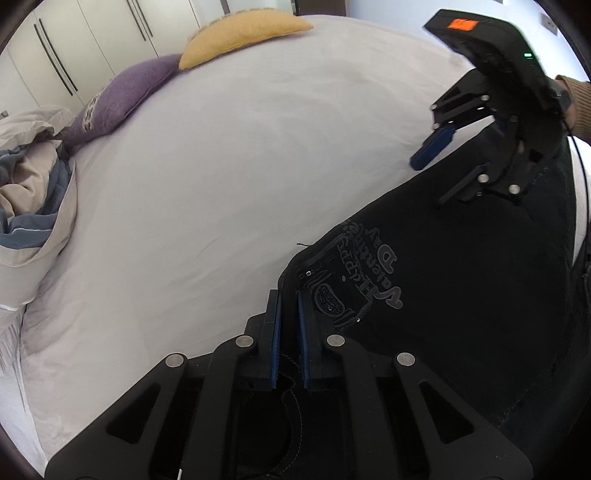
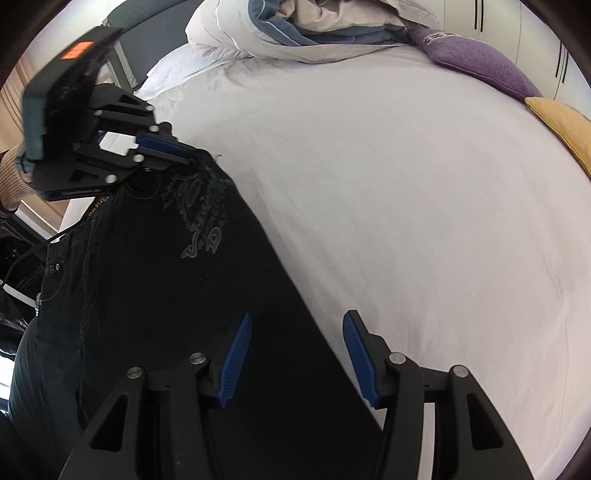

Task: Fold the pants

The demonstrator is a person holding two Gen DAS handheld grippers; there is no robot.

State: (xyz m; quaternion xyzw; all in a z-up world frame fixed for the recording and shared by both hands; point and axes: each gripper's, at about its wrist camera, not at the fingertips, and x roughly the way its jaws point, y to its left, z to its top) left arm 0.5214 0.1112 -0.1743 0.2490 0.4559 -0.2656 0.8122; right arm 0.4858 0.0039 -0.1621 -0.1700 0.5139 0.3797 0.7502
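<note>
Black pants (image 1: 461, 295) with grey embroidered lettering lie on the white bed sheet (image 1: 221, 166). My left gripper (image 1: 288, 295) is shut on the corner of the pants beside the embroidery, with the cloth pinched between its blue pads. The right wrist view shows the left gripper (image 2: 192, 155) at that same corner, lifting it slightly. My right gripper (image 2: 297, 317) stands open over the straight edge of the pants (image 2: 166, 295), one pad above the cloth and one above the sheet, nothing pressed between them. From the left wrist view, the right gripper (image 1: 430, 182) hovers at the far edge of the pants.
A purple pillow (image 1: 125, 92) and a yellow pillow (image 1: 240, 33) lie at the bed's far side. A crumpled beige and blue duvet (image 1: 29, 184) is piled at the head end. Wardrobe doors (image 1: 74, 37) stand behind. A sleeve (image 1: 576, 107) holds the right gripper.
</note>
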